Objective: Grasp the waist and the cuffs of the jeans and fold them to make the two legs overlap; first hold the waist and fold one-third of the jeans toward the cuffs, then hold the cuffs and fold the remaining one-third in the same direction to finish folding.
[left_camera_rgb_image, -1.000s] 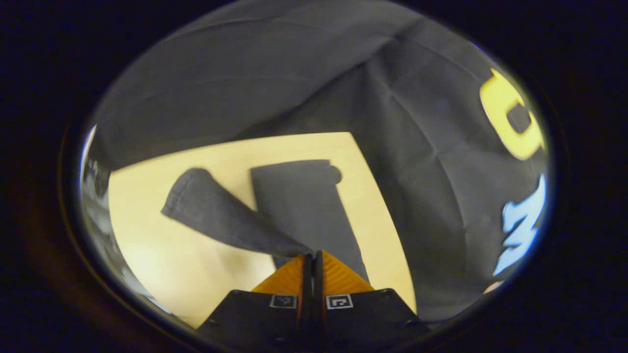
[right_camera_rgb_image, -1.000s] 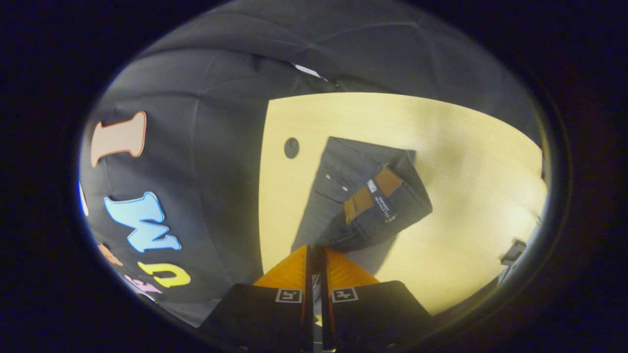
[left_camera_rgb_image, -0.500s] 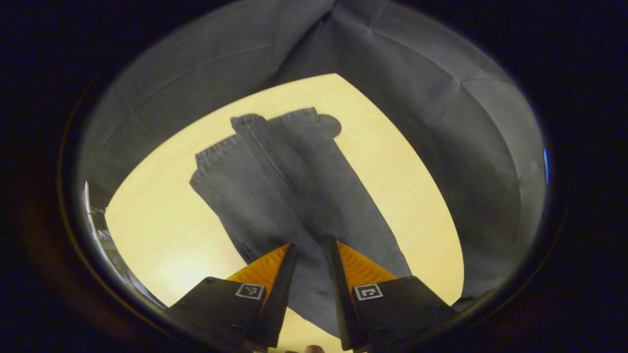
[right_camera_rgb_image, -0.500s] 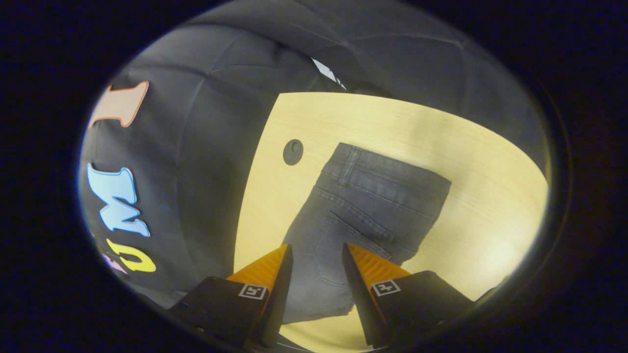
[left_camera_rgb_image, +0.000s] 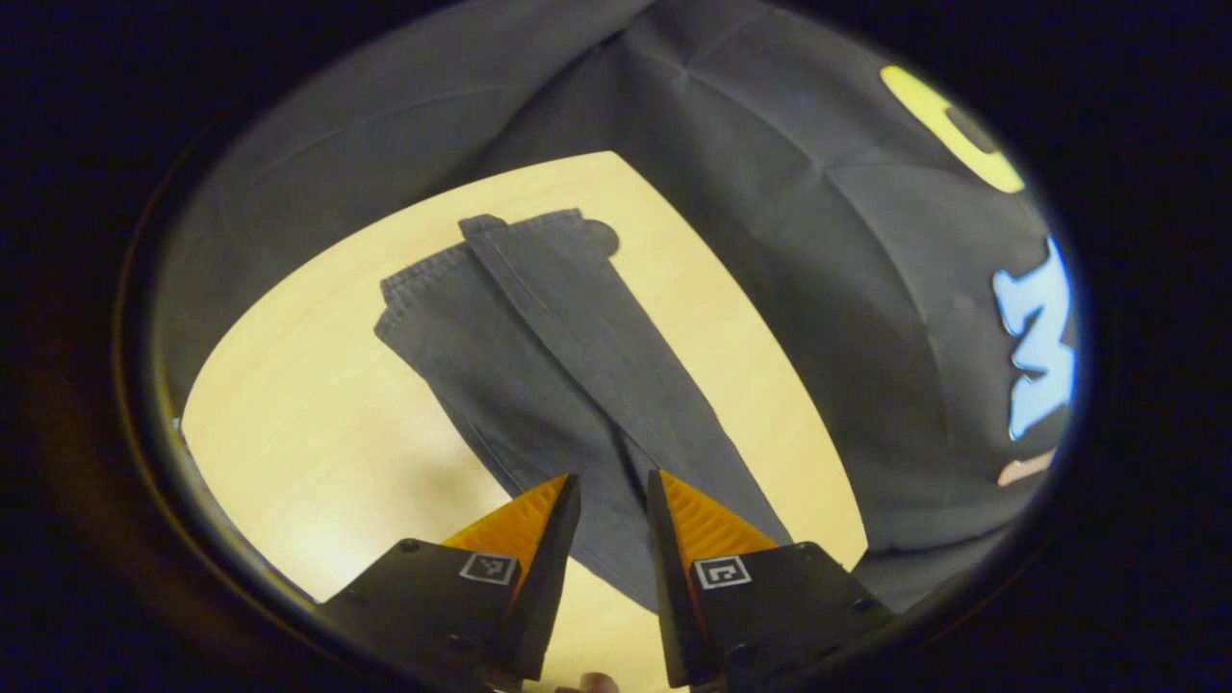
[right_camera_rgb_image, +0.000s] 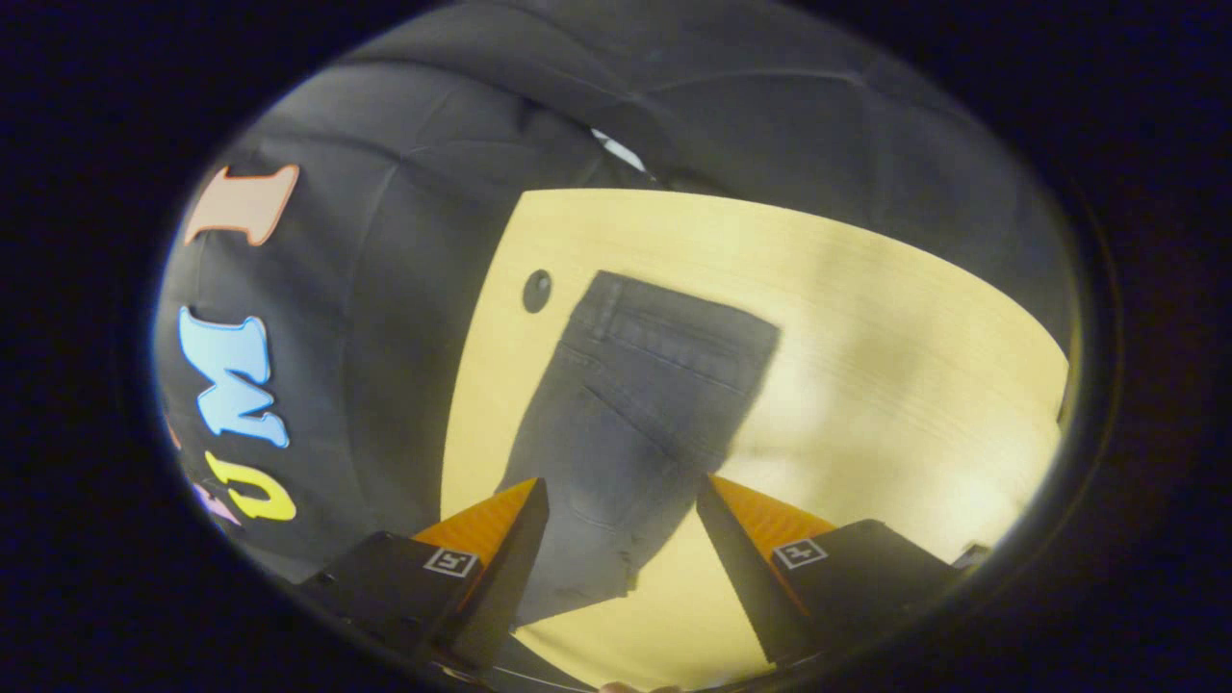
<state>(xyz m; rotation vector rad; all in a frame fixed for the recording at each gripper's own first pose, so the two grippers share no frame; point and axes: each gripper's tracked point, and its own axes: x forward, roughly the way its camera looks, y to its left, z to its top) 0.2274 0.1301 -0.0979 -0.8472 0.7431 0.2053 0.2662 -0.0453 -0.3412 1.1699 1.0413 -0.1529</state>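
1. Now the jeans (left_camera_rgb_image: 539,356) lie flat on the desk (left_camera_rgb_image: 318,462), one leg laid over the other, the cuffs (left_camera_rgb_image: 481,250) at the far end in the left gripper view.
2. Left tongs (left_camera_rgb_image: 613,481) are released, jaws a little apart above the legs, grasping nothing.
3. Right tongs (right_camera_rgb_image: 621,486) are released too, jaws spread wide over the seat of the jeans (right_camera_rgb_image: 635,404); the waist (right_camera_rgb_image: 683,322) lies beyond them.
4. Bare desk (right_camera_rgb_image: 914,385) runs broad on the side of the jeans away from the booth wall; toward the wall only a narrow strip separates the jeans from the desk's edge.
5. A dark round hole (right_camera_rgb_image: 536,291) sits just beside the waist corner, near that edge.
6. The top leg's long edge crosses the lower leg at a slant, so the cuffs are not square.
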